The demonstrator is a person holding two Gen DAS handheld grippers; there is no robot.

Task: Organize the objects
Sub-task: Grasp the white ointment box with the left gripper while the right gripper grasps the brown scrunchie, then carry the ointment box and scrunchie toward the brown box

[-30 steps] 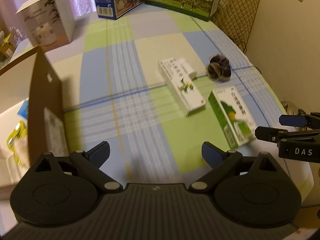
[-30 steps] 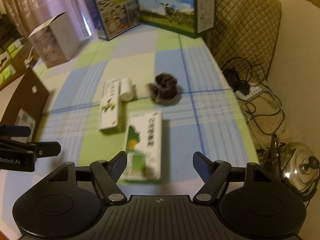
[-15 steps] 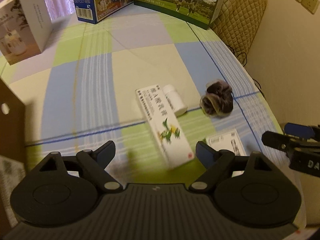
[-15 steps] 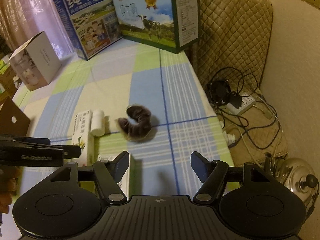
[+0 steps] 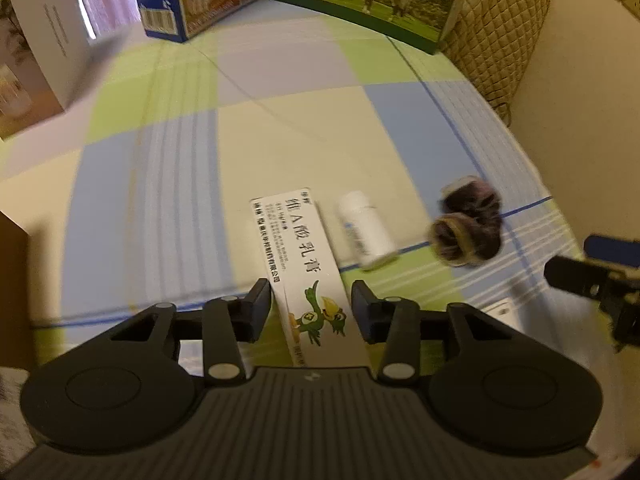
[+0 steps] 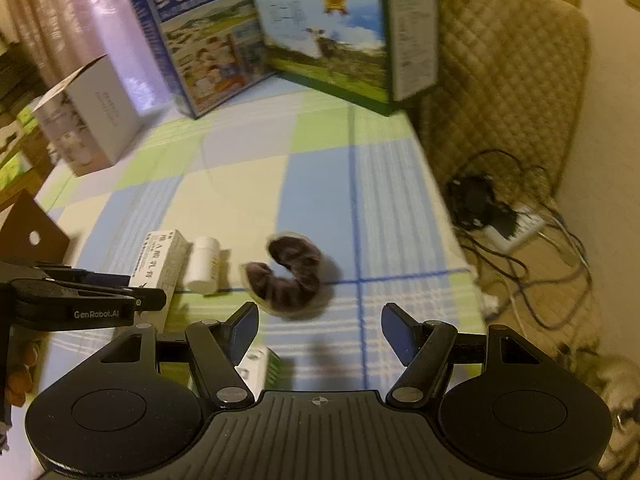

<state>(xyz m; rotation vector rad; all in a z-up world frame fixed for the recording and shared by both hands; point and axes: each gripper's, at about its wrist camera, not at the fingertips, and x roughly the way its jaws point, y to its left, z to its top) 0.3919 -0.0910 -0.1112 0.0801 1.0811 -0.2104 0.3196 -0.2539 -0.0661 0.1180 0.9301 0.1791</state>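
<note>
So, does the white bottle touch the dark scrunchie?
Apart. The left wrist view shows bare tablecloth between the white bottle and the dark scrunchie.

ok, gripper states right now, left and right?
Left gripper: jaws closing around the white carton, pads not clearly pressing it yet.
Right gripper: open, empty, above the scrunchie.

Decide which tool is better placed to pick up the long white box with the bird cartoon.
Left. The left tool already straddles the white box, jaws closing on it. The right tool stands open nearer the dark scrunchie.

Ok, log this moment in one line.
left claw: closing around long white box | right claw: open, above brown scrunchie
</note>
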